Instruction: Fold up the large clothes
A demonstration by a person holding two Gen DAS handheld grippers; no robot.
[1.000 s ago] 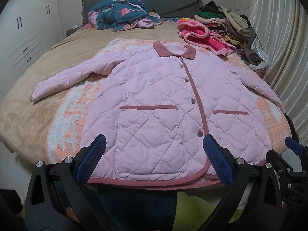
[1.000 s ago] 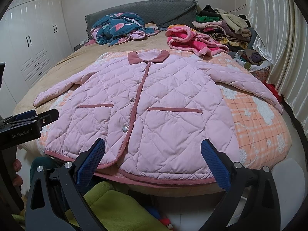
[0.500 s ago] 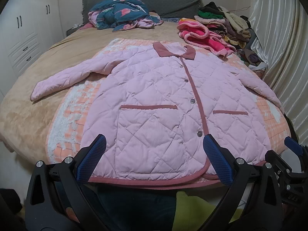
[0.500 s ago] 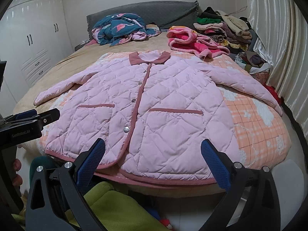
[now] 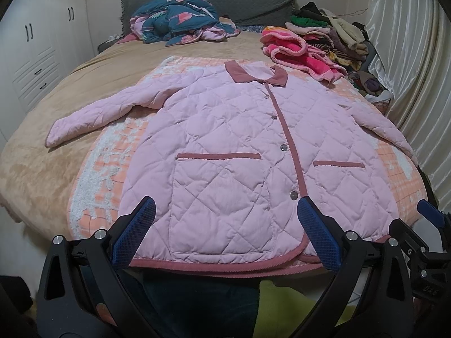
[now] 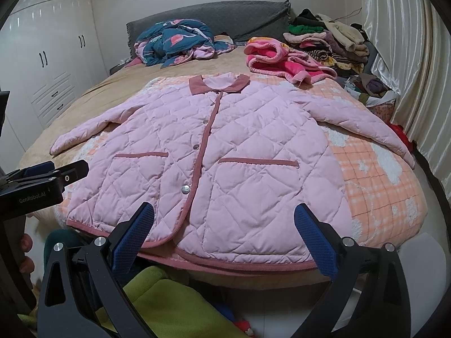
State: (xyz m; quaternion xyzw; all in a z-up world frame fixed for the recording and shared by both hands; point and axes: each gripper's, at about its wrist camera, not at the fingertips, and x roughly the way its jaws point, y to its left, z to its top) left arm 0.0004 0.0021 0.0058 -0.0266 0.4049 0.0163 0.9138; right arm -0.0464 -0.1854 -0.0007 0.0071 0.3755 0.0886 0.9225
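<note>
A pink quilted jacket [image 5: 231,140] [image 6: 214,152] with a dusty-rose collar and trim lies buttoned and face up on the bed, both sleeves spread outward, hem at the near edge. My left gripper [image 5: 225,225] hovers open just before the hem, nothing between its blue pads. My right gripper [image 6: 222,225] is likewise open above the hem's right half and holds nothing. Each gripper shows at the edge of the other's view: the right gripper [image 5: 431,225], the left gripper [image 6: 45,174].
An orange checked blanket [image 6: 380,191] lies under the jacket on a tan bedspread [image 5: 42,152]. A teal flamingo quilt [image 5: 177,17] sits by the grey headboard, a pink fleece [image 6: 276,59] and stacked clothes [image 6: 329,42] at the far right. Curtains [image 6: 408,56] right, wardrobe [image 6: 50,70] left.
The right wrist view has risen and tilted slightly, so the jacket sits a little lower in frame. The left gripper and the jacket have not moved.
</note>
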